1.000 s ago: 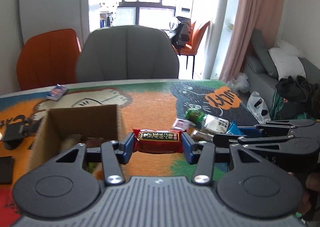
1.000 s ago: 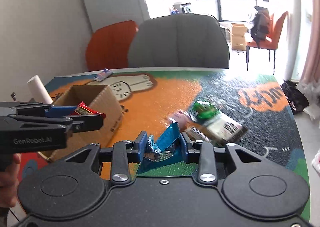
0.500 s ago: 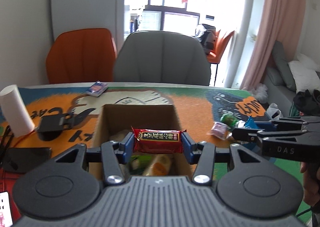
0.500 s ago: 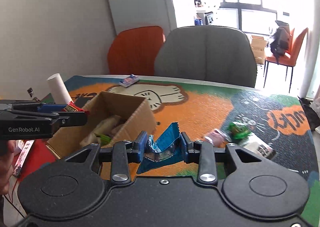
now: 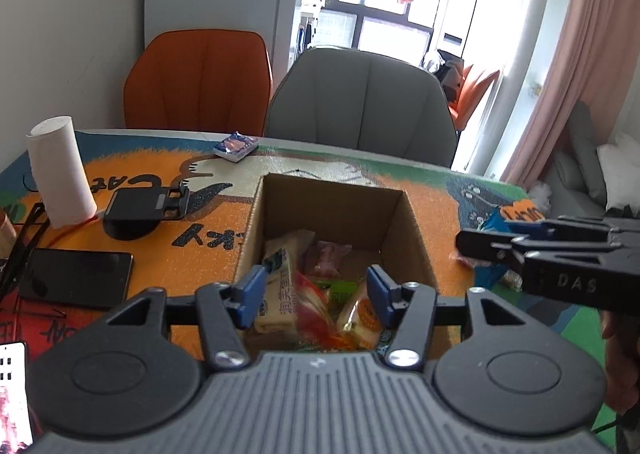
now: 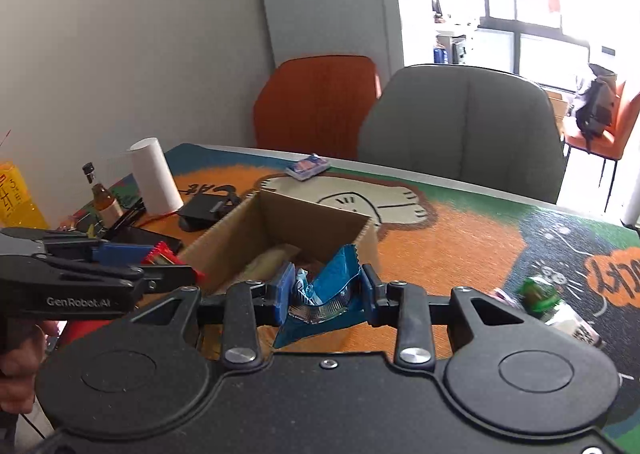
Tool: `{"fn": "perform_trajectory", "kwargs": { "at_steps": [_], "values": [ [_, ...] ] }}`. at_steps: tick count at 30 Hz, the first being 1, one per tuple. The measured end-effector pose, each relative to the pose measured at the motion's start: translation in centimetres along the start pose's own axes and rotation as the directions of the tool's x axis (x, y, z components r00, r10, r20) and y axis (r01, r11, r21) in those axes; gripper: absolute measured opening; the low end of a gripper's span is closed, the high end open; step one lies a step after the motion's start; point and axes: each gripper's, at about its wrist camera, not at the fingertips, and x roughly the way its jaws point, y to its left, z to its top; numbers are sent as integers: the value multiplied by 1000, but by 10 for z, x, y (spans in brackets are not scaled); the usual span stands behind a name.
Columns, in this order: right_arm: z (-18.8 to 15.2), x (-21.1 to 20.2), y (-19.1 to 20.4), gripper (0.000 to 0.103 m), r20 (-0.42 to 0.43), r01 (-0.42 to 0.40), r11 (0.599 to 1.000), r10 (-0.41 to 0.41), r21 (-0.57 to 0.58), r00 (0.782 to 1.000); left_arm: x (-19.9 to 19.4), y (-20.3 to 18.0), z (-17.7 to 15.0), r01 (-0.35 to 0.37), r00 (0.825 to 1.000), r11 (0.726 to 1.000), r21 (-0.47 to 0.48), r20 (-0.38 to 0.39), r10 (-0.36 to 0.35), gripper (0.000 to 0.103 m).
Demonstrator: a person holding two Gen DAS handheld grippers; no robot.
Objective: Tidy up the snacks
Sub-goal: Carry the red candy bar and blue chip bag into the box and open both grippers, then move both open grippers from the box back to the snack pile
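moved: left gripper point(image 5: 316, 290) is sitting over box point(image 5: 332, 206) now
left jaws: just spreading, red bar point(image 6: 162, 254) at tips
right gripper point(image 6: 324, 290): pinching blue packet point(image 6: 338, 280)

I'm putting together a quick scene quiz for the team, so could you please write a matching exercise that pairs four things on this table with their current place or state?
Things:
1. blue wrapper
2. white paper roll
3. black phone
4. cardboard box

Places or states:
A. stands upright on the table
B. lies flat beside the box
C. open at the top, with snacks inside
D. clamped in the right gripper

Pairs: 1-D, 2-A, 3-B, 4-C
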Motion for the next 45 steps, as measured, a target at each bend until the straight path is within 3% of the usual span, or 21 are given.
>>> {"fn": "perform_trajectory", "kwargs": {
  "at_steps": [14, 16, 18, 26, 30, 35, 45],
  "values": [
    [16, 35, 16, 35, -13, -20, 1000, 20, -6, 1000, 1, 19, -5, -27, 1000, 1000, -15, -15, 27, 74],
    [19, 38, 18, 45, 9, -34, 999, 34, 1, 999, 2, 23, -5, -32, 999, 999, -27, -15, 32, 76],
    [21, 40, 18, 62, 22, -9, 1000, 9, 7, 1000, 2, 25, -6, -36, 999, 999, -35, -16, 35, 78],
    [12, 31, 3, 78, 9, 37, 998, -37, 47, 999, 5, 19, -7, -36, 999, 999, -33, -22, 35, 89],
    [3, 17, -6, 96, 10, 67, 996, -68, 61, 998, 7, 12, -8, -45, 999, 999, -24, -12, 45, 98],
    [-10, 0, -24, 103, -14, 65, 992, -64, 106, 998, 8, 1, -9, -12, 1000, 1000, -16, -3, 12, 103],
    [-29, -31, -51, 103, -15, 75, 980, -74, 184, 997, 5, -27, -12, 63, 998, 998, 16, 0, -63, 103]
  ]
}}
